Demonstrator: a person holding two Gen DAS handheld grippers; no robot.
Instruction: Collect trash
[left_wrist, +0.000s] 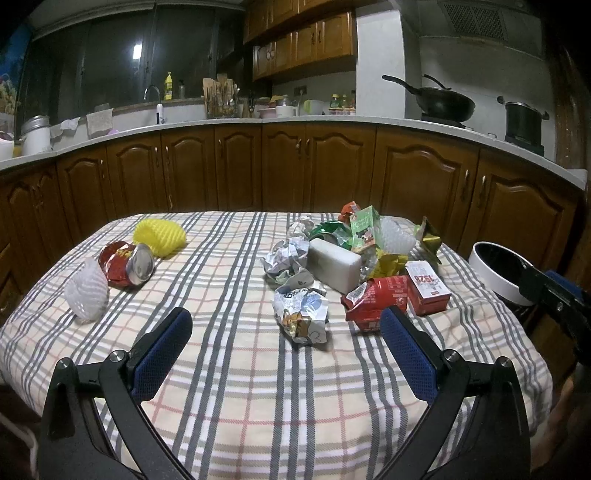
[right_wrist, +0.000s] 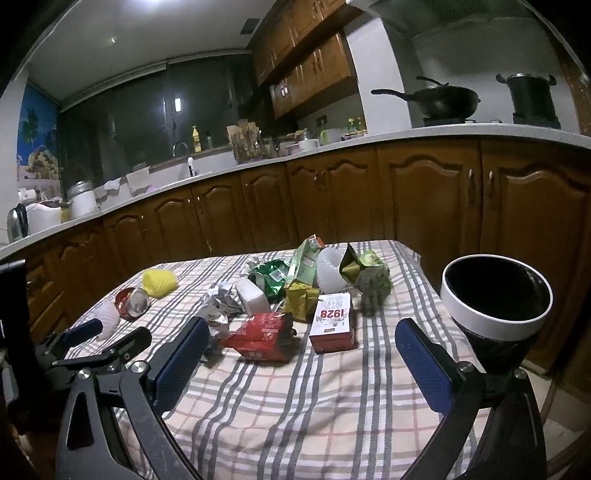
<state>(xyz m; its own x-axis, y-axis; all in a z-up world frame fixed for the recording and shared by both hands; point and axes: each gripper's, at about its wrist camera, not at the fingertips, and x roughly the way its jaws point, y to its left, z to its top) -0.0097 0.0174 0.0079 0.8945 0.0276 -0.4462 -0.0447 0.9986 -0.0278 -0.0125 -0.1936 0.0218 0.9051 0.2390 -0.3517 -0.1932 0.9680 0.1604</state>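
Trash lies on a plaid tablecloth (left_wrist: 240, 387). At the left are a yellow foam net (left_wrist: 159, 232), a crushed red can (left_wrist: 127, 264) and a white foam net (left_wrist: 86, 291). The right side holds a pile: crumpled paper (left_wrist: 288, 254), a white block (left_wrist: 334, 264), a cartoon wrapper (left_wrist: 301, 312), a red pack (left_wrist: 376, 301), a "1928" box (right_wrist: 330, 325) and green packaging (right_wrist: 304, 264). A white-rimmed black bin (right_wrist: 495, 325) stands off the table's right edge. My left gripper (left_wrist: 286, 317) hangs open just short of the cartoon wrapper. My right gripper (right_wrist: 302, 326) is open before the red pack (right_wrist: 262, 336), holding nothing.
Brown kitchen cabinets (left_wrist: 295, 170) and a counter with a sink, bottles, a wok (left_wrist: 443, 101) and a pot run behind the table. The near half of the cloth is bare. In the right wrist view a green wrapper (right_wrist: 373, 284) looks blurred.
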